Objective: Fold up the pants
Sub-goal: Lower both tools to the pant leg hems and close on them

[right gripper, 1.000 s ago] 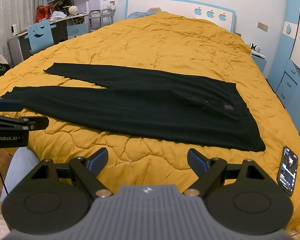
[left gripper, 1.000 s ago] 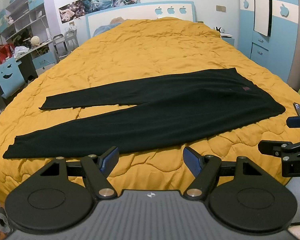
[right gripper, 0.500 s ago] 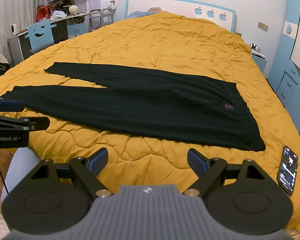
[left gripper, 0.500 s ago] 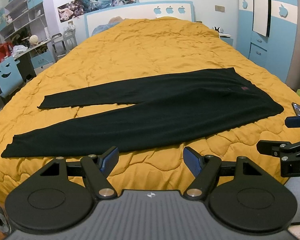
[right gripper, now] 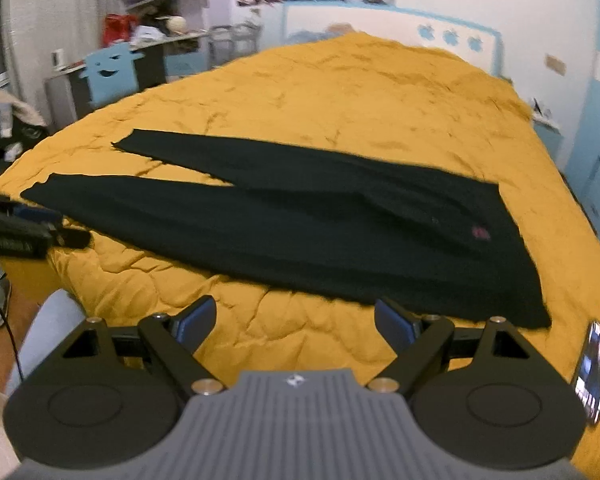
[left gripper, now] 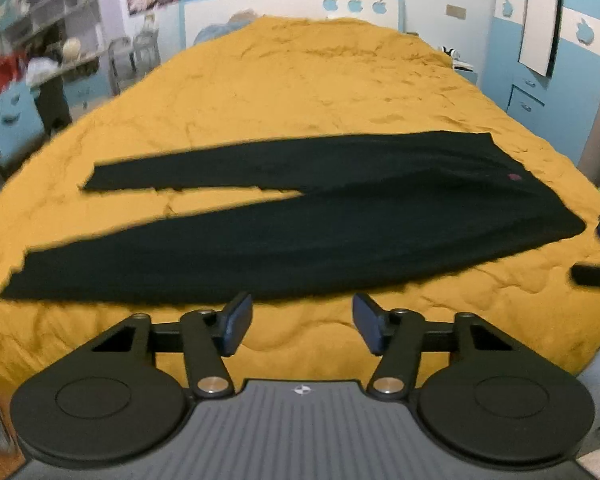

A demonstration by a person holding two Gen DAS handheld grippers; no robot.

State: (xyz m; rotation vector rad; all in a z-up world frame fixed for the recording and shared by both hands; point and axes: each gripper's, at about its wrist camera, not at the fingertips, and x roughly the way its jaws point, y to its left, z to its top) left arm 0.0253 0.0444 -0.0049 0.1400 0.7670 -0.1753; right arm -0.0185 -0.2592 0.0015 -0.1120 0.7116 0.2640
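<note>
Clearly nothing is folded yet: the black pants [left gripper: 300, 232] lie flat across the yellow bed [left gripper: 300, 92], legs splayed. Both the left claw [left gripper: 302, 324] and right claw [right gripper: 296, 320] hover apart, empty, just short of the pants' near edge. Probably best to grip the near leg's hem and waist corner together, though blur hides the edges.

1. Black pants [right gripper: 300, 220] lie flat and unfolded across the bed [right gripper: 360, 92], on its yellow quilt, parallel to the near edge.
2. The 2 legs fork toward the bed's left edge; the waist end, bearing a small red mark, points toward the right edge.
3. The right gripper [right gripper: 296, 320] hangs over the near edge with its jaws spread wide, touching nothing.
4. The left gripper [right gripper: 40, 232] shows at the bed's left edge, beside the nearer leg's cuff.
5. A phone [right gripper: 594, 372], screen lit, lies at the near right corner.
</note>
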